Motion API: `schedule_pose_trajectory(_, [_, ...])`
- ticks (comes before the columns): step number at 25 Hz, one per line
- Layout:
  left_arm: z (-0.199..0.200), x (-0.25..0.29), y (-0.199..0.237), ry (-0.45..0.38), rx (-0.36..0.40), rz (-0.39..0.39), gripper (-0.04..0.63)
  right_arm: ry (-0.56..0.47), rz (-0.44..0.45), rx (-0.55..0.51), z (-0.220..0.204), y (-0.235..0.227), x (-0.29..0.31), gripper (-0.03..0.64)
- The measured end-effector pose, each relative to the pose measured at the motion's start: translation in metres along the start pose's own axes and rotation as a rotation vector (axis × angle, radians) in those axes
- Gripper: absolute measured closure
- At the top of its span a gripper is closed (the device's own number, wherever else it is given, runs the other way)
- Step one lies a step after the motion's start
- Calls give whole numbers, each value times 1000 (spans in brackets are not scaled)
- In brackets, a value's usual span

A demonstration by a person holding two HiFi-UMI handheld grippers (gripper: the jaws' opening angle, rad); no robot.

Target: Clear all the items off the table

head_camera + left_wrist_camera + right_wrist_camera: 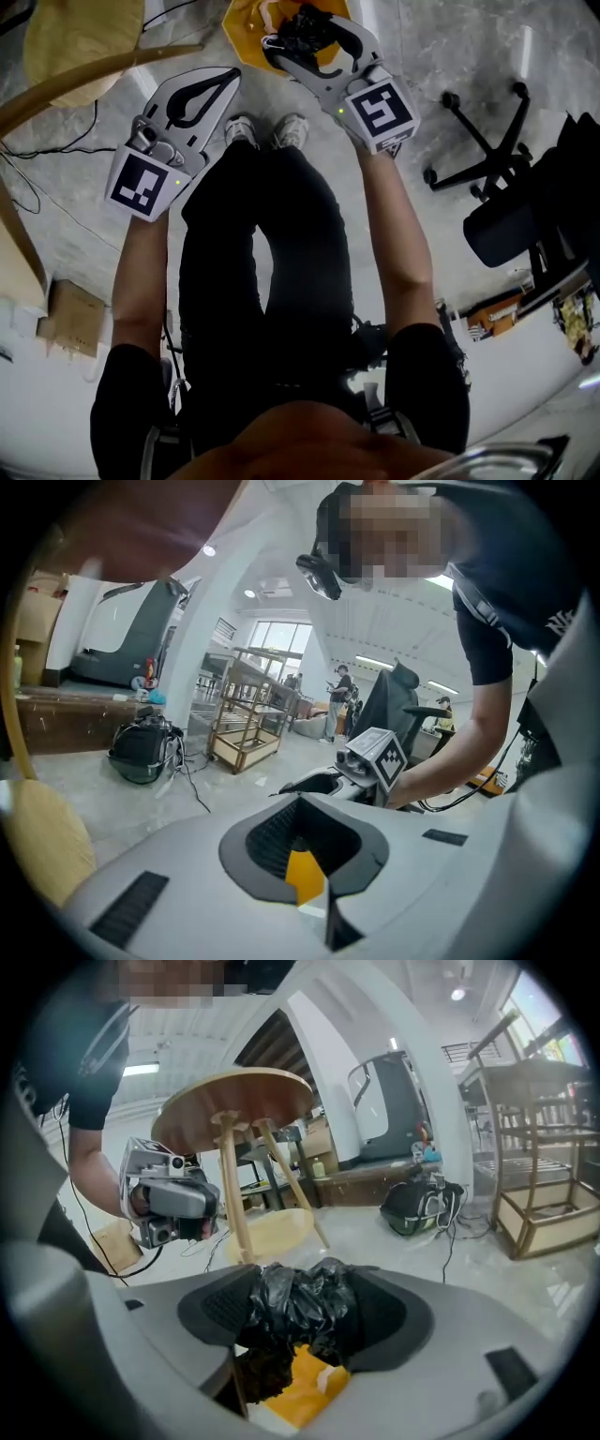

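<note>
Crinkled glossy black plastic bag (295, 1302), smooth wooden table (234, 1101), polished marbled floor (450, 47)

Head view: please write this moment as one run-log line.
left gripper: shut, empty | right gripper: shut on crumpled black plastic bag | below bag: yellow container on floor | bag not yet released

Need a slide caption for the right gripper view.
Right hand-held gripper clamps a crumpled black plastic bag above a yellow container, round wooden table behind.

Black short sleeves (124, 389), black trousers (253, 281), pale sneakers (242, 129). Pale grey left gripper (231, 79) and right gripper (306, 34), black-lined inside, each carrying a white cube (141, 183) printed with black square markers.
</note>
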State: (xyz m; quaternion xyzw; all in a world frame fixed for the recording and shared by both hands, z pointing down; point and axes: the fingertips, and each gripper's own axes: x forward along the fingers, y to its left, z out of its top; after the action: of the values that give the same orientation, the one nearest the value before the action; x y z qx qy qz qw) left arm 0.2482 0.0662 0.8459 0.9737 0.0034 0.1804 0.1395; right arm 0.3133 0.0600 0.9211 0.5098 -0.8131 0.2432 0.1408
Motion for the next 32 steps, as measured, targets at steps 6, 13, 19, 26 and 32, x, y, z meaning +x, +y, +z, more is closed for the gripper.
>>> schedule_pose_trajectory(6, [-45,25,17,-1,10,-14,583,25,1,-33,-45,-12,24,293])
schedule_pose_trajectory(13, [-60,41,21,-24,14,-20,583,61,8,-57,-63,-23,36,261])
schedule_pose_trajectory(19, [-22,30,-3,-28,19,-33,583,58,-10,-48,-40,-12,12,132])
schedule_pose_trajectory(26, [104,-20,-76,-75,-22,-45,583,13,4,-60,92,41,-77,132])
schedule_pose_trajectory(32, [263,-108,-146,-119,-91,12,583,-47,45,-67,262,124,-190,306])
